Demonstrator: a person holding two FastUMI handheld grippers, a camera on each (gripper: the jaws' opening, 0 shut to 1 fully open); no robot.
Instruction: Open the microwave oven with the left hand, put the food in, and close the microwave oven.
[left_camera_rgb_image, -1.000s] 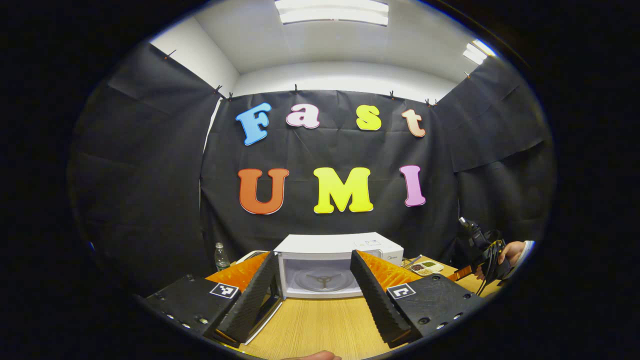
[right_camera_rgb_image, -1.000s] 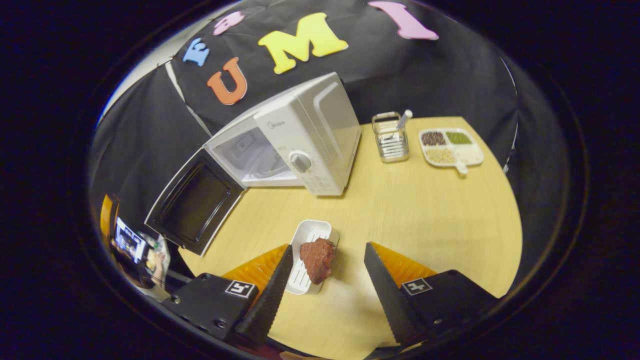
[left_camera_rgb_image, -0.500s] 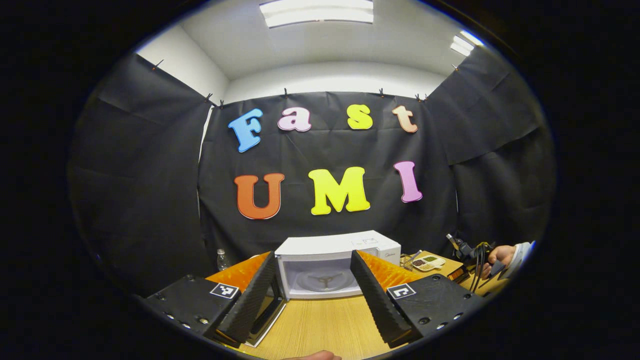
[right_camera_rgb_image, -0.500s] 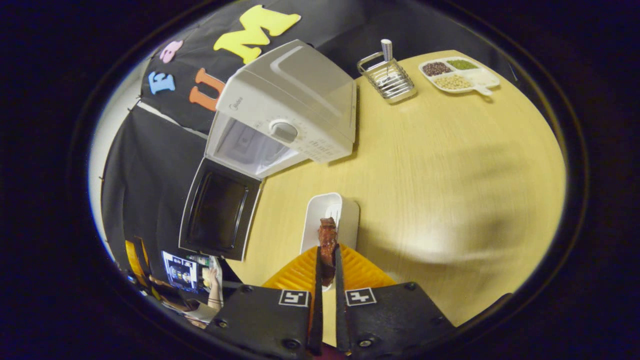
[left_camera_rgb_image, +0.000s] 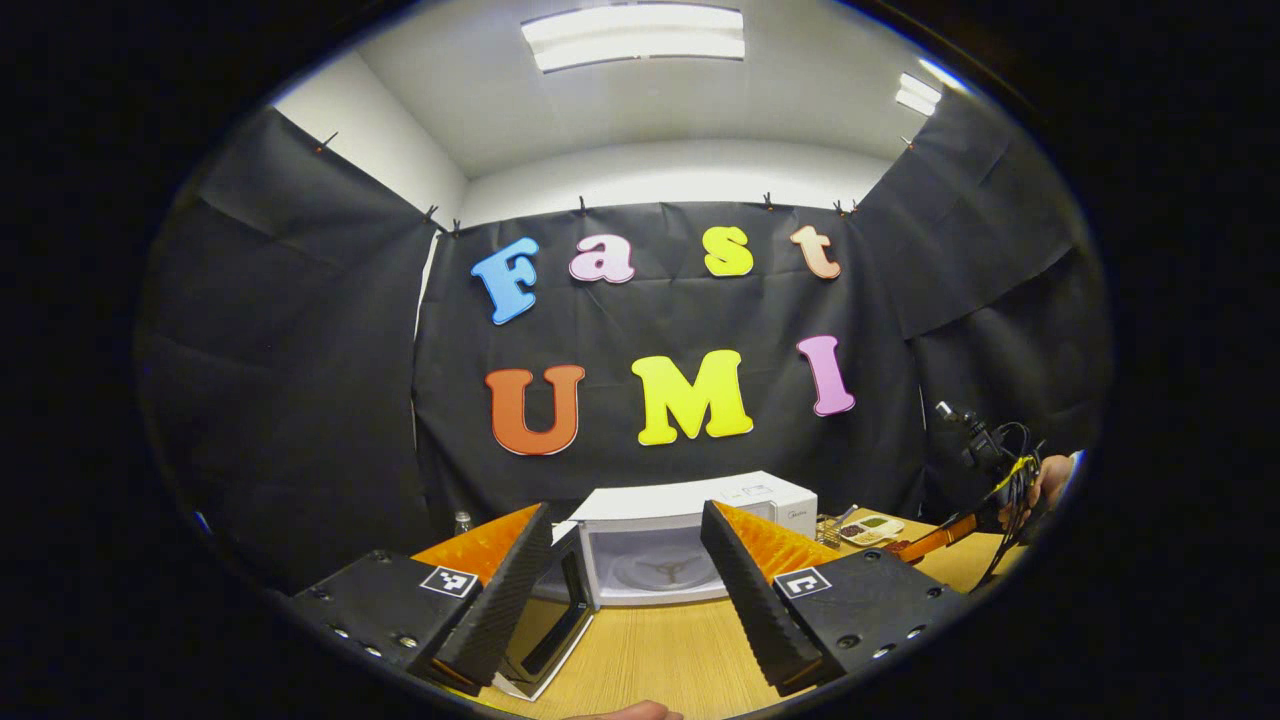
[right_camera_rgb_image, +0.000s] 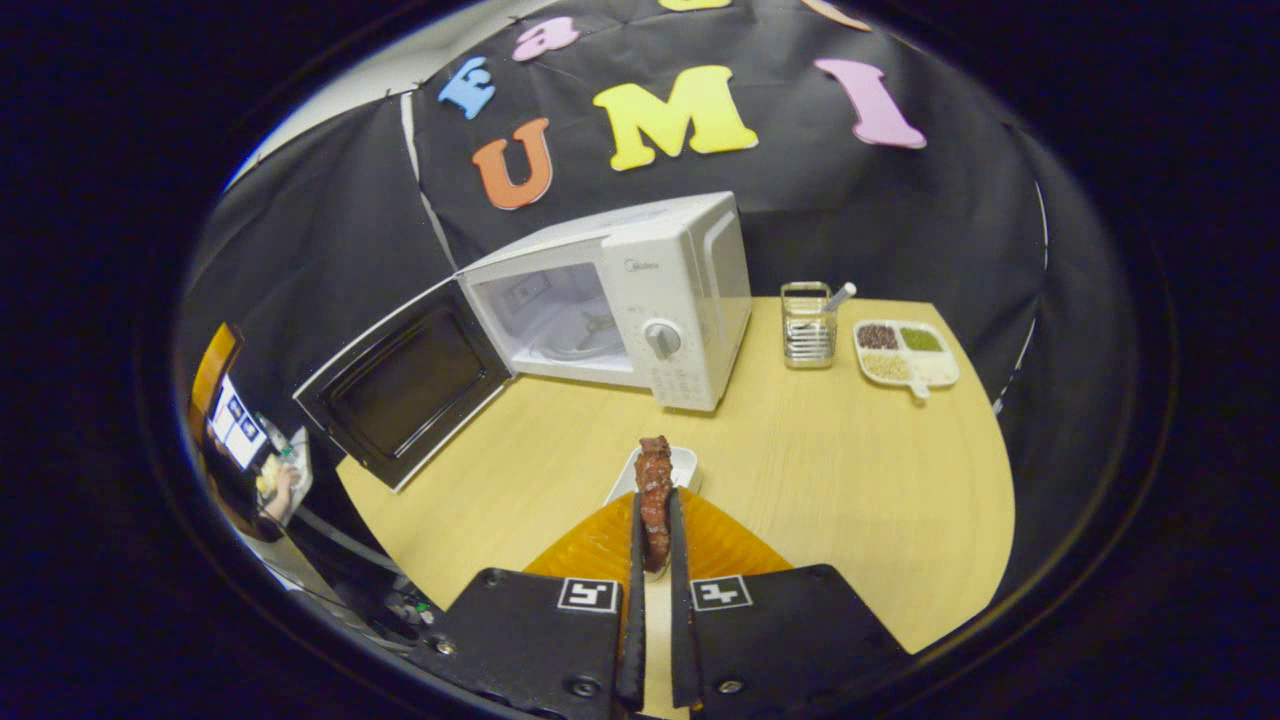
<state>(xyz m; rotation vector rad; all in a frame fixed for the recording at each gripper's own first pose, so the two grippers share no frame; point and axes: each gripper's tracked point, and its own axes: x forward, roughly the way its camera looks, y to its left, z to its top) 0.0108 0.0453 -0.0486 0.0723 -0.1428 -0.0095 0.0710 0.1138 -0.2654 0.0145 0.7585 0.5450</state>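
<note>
Left gripper (left_camera_rgb_image: 625, 590): we see its fingers spread wide with nothing between them, held above the worktop (left_camera_rgb_image: 650, 655) and facing the microwave oven (left_camera_rgb_image: 690, 545).
Right gripper (right_camera_rgb_image: 652, 545): we see the fingers closed almost together, both pressing on the piece of reddish-brown meat (right_camera_rgb_image: 655, 490), which stands upright between them and sticks out past the tips.
Meat: lifted clear of the small white tray (right_camera_rgb_image: 682, 463), which lies on the worktop (right_camera_rgb_image: 850, 470) just beyond the fingers.
Microwave oven (right_camera_rgb_image: 650, 300): white, at the far side of the worktop; its door (right_camera_rgb_image: 405, 385) is swung wide open to the left and the cavity with its turntable is exposed.
Beside the oven: a wire holder (right_camera_rgb_image: 808, 325) with a utensil in it, then a divided dish of beans and grains (right_camera_rgb_image: 905, 352).
Far right in the left gripper view: a hand (left_camera_rgb_image: 1045, 480) holding the other gripper.
</note>
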